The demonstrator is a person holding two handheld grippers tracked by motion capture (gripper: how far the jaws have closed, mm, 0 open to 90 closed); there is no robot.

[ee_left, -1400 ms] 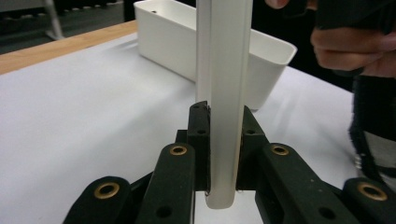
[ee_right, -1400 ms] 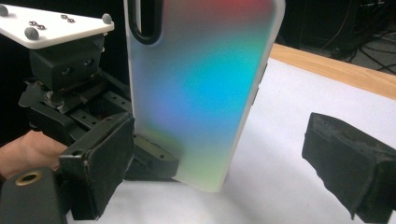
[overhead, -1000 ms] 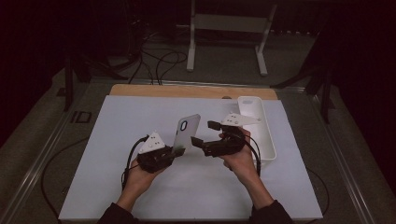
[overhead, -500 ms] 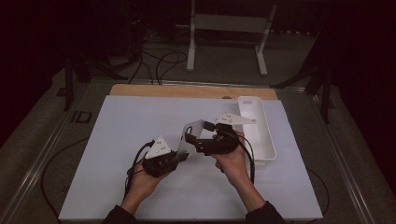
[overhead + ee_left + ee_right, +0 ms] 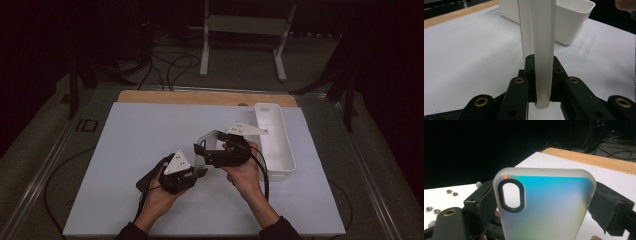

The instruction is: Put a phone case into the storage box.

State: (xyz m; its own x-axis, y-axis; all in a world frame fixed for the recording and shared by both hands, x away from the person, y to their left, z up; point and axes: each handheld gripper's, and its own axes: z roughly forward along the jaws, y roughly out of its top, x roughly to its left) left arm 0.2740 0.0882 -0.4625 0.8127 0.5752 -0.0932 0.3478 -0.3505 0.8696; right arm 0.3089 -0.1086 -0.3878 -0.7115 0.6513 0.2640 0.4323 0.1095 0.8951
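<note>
Near the middle of the white table (image 5: 125, 150), a phone case (image 5: 207, 142) stood off the surface between the two claws, just at nine o'clock of the white bin (image 5: 277, 145). The left claw (image 5: 192, 172) pinched its lower edge: in the left gripper view the case (image 5: 537, 50) ran up edge-on from between the shut black jaws, with the bin (image 5: 571, 22) beyond at one o'clock. The right claw (image 5: 210, 150) had come round the case from three o'clock, and its jaws had just been opening a little, the case between them. In the right gripper view the padded jaws flanked the case (image 5: 544, 207) on both sides; whether the pads pressed on it I could not tell.

By my reading, the step was a handover, or a two-handed hold, of the case. The next move would call for a firm squeeze across its width by the right claw before the left let go.

The right gripper view alone gave the case's iridescent back and its oval camera cutout (image 5: 511, 196); the left gripper view gave the thin side profile; the high view gave both hands and how near the bin stood.
</note>
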